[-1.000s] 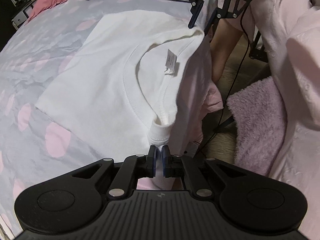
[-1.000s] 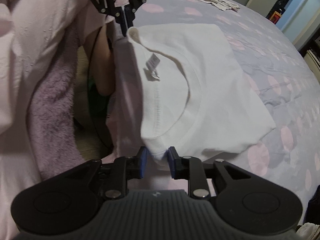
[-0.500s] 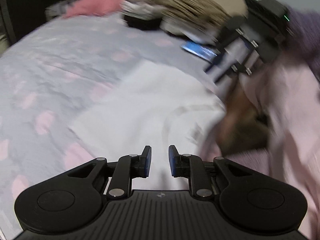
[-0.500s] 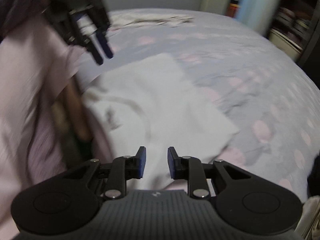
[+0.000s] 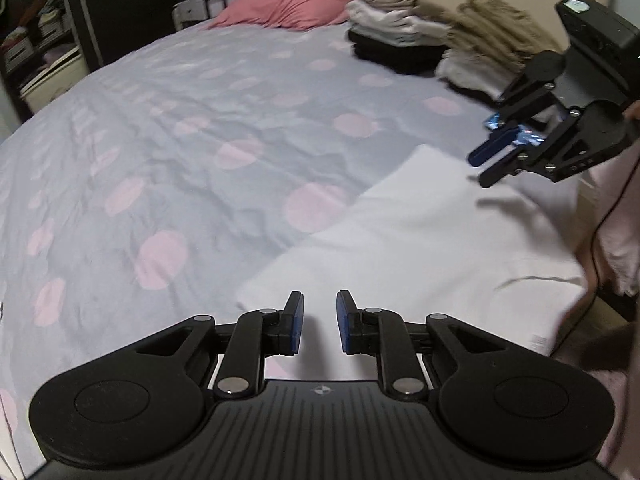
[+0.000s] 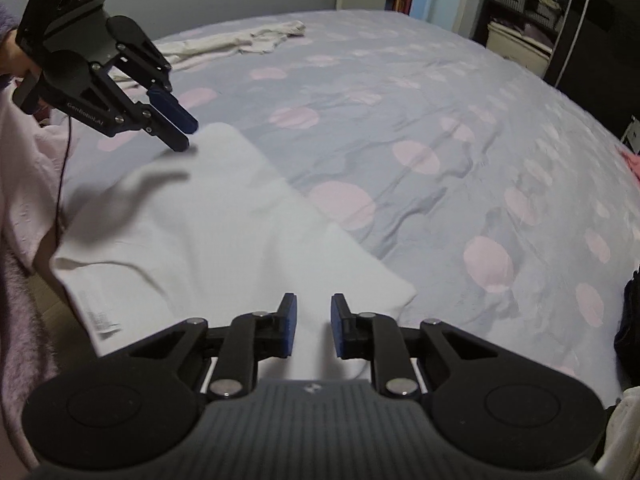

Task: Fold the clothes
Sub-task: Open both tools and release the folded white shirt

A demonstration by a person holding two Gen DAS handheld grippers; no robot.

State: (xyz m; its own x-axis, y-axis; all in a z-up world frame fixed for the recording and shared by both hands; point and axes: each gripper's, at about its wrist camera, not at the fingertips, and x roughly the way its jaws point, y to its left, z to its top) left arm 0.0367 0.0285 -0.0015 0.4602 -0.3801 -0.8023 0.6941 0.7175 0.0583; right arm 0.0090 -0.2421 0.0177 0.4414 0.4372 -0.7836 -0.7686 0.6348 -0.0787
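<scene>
A white T-shirt (image 5: 420,248) lies folded flat on the grey bedspread with pink dots (image 5: 200,140), near the bed's edge. My left gripper (image 5: 319,322) hovers open over the shirt's near corner, with nothing between its blue pads. Across the shirt, my right gripper (image 5: 482,166) hangs just above the far corner. In the right wrist view the same shirt (image 6: 200,232) spreads below my right gripper (image 6: 312,324), which is open and holds nothing. The left gripper (image 6: 187,135) shows at the upper left, fingers slightly apart over the cloth. A label (image 6: 100,318) shows at the shirt's edge.
Stacks of folded clothes (image 5: 420,40) and a pink pillow (image 5: 288,6) sit at the head of the bed. A crumpled cream garment (image 6: 240,42) lies at the far side. Shelves (image 6: 532,12) stand beyond the bed. A person's pink clothing (image 6: 24,168) borders the bed edge.
Both grippers held the shirt's collar edge a second ago. They have let go, opened and lifted away, and the shirt now lies flat on the bed.
</scene>
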